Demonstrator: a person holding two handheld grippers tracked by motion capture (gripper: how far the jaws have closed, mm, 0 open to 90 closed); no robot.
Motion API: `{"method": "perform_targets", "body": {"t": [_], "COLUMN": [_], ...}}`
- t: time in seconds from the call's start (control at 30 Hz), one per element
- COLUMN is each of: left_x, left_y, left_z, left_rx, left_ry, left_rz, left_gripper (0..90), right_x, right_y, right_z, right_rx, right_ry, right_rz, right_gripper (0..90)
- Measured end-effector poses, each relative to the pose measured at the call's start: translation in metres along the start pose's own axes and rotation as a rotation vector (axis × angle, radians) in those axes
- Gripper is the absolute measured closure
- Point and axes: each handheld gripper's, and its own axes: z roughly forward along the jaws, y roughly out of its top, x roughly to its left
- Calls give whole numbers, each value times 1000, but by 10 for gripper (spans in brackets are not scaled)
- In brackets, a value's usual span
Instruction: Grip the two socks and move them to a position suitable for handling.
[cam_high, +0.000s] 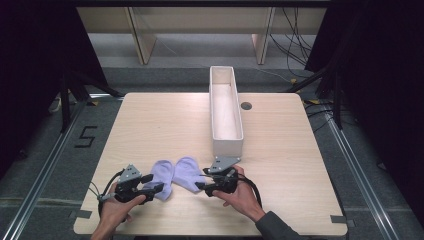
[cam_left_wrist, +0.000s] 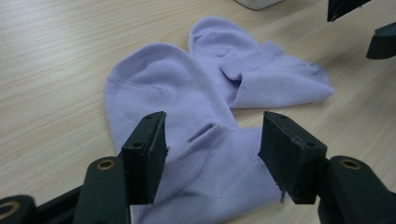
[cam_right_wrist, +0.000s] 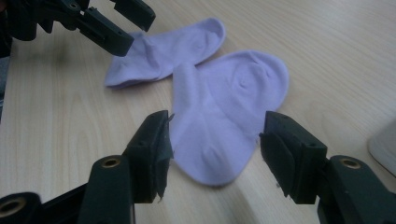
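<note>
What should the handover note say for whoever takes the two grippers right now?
Left gripper: jaws apart, straddling the cuff end of the left pale lilac fabric sock, pads not pressing it.
Right gripper: jaws apart around the end of the right pale lilac fabric sock, no grip.
Both socks lie flat on the light wooden table, near its front edge, side by side and overlapping slightly.
The long white open box stands behind them, nothing visible inside.
Done: both grippers lined up on the socks.
Left: close on the socks and lift; the box looks the likely destination.
</note>
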Motion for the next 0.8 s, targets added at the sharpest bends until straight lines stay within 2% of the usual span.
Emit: {"method": "perform_targets", "body": {"t": [0.07,0.1,0.17,0.27,0.3,0.33,0.37,0.4,0.47,0.67,0.7,0.73,0.8], "left_x": [0,0,-1,-1,1,1,1,0,0,-1,-2,-2,0], "left_y": [0,1,2,1,1,2,2,1,2,2,1,1,0], "left_z": [3,3,4,4,3,3,3,4,4,5,5,5,5], "left_rx": [-4,7,7,9,37,40,40,17,21,18,26,32,62], "left_ry": [-4,3,-5,-3,-2,-4,-4,-3,0,2,12,6,5], "left_rz": [-5,-4,3,-1,25,27,27,15,19,26,38,38,65], "left_gripper": [407,407,407,395,395,389,392,392,393,434,444,451,480], "right_x": [1,2,2,3,2,3,3,4,3,0,-1,-1,-1], "right_y": [1,4,7,10,11,14,14,14,14,13,12,12,11], "right_z": [4,12,19,25,27,32,32,37,42,50,50,51,50], "right_rx": [10,20,23,25,31,42,42,47,59,89,105,101,114], "right_ry": [3,11,24,26,25,34,34,35,31,26,16,17,22], "right_rz": [3,6,-8,-9,-14,-15,-15,-12,-13,-7,-13,-14,-7], "right_gripper": [434,437,438,438,438,438,438,439,440,440,448,451,475]}}
